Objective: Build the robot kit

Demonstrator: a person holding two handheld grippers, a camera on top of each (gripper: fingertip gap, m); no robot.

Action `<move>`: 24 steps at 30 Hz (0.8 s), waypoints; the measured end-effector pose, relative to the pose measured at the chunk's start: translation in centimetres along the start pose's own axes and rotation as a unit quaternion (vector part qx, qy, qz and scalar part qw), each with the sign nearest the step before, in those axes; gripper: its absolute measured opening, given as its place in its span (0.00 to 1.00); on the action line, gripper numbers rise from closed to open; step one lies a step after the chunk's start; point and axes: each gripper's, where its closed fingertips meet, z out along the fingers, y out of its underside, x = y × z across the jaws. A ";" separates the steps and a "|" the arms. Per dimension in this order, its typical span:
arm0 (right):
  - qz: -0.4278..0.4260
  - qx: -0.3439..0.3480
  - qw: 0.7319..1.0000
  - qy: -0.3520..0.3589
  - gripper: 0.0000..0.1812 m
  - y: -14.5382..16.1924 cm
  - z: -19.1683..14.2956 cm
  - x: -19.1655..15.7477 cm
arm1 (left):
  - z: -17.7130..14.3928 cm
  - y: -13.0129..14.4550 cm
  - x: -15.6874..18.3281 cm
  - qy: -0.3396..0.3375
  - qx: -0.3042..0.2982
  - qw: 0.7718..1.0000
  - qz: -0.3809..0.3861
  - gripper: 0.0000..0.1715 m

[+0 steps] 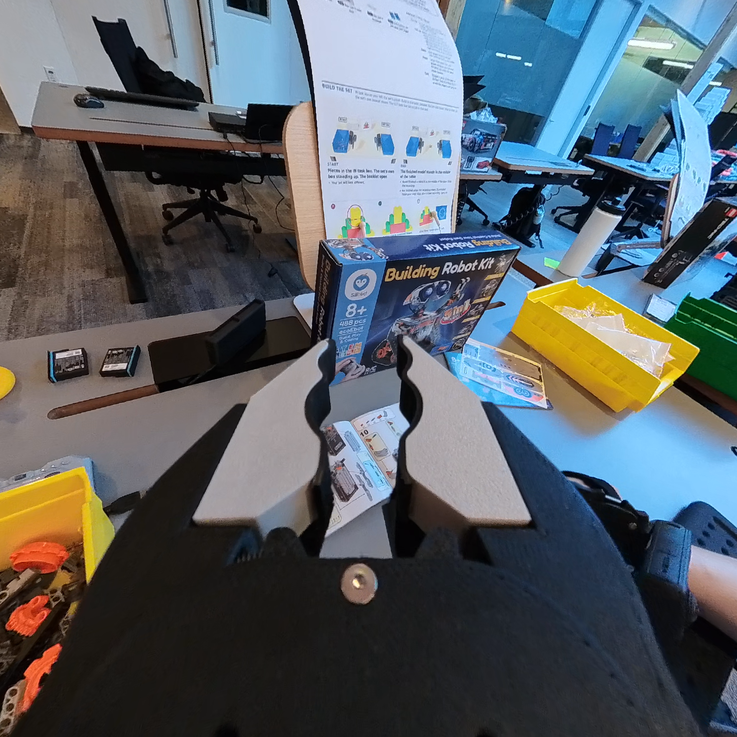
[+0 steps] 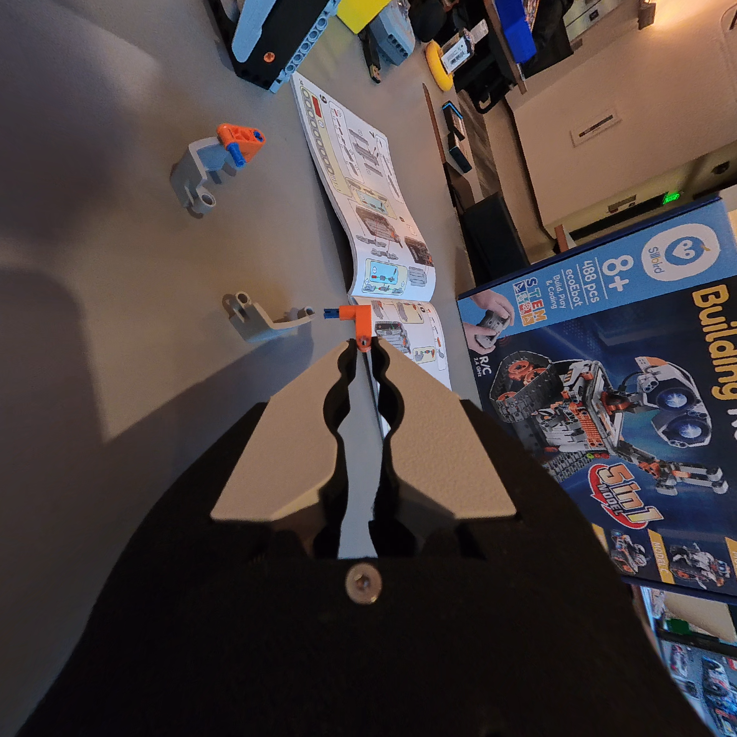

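Note:
My right gripper (image 2: pixel 363 343) is shut on an orange L-shaped connector (image 2: pixel 359 321) with a blue pin (image 2: pixel 330 313) sticking out toward a grey curved piece (image 2: pixel 265 319) lying on the table just beside it. A second grey piece with an orange connector and blue pin (image 2: pixel 217 163) lies farther off. My left gripper (image 1: pixel 365 351) is open and empty, held above the open instruction booklet (image 1: pixel 361 454), which also shows in the right wrist view (image 2: pixel 379 215). The blue kit box (image 1: pixel 410 303) stands upright behind it and also shows in the right wrist view (image 2: pixel 622 379).
A yellow bin with plastic bags (image 1: pixel 598 351) sits at the right, beside a green bin (image 1: pixel 710 339). Another yellow bin with orange and black parts (image 1: pixel 44 558) is at the left. A sticker sheet (image 1: pixel 498 375), two small black packs (image 1: pixel 67 363), a black and light blue block (image 2: pixel 275 40). The grippers' ends are close to 30 cm from one another.

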 end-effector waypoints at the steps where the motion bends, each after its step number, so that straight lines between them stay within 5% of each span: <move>1: 0.004 0.001 1.000 0.001 0.03 0.0 0.0 0.1 | 0.1 0.2 0.1 0.000 -0.007 1.000 0.003 0.17; 11: 0.027 0.013 1.000 0.009 0.04 0.0 -0.7 0.8 | 1.5 3.1 4.4 0.011 -0.090 0.993 0.080 0.17; 17: 0.036 0.014 0.999 0.005 0.04 0.3 -1.5 0.8 | 2.8 12.5 5.5 -0.021 -0.214 0.973 0.083 0.09; 20: 0.042 0.008 0.999 0.001 0.04 0.8 -2.1 0.9 | 2.8 17.2 7.0 -0.004 -0.219 0.975 0.049 0.05; 24: 0.051 -0.004 0.999 0.001 0.04 1.6 -3.1 1.1 | 3.3 21.0 11.0 0.061 -0.206 0.976 0.020 0.13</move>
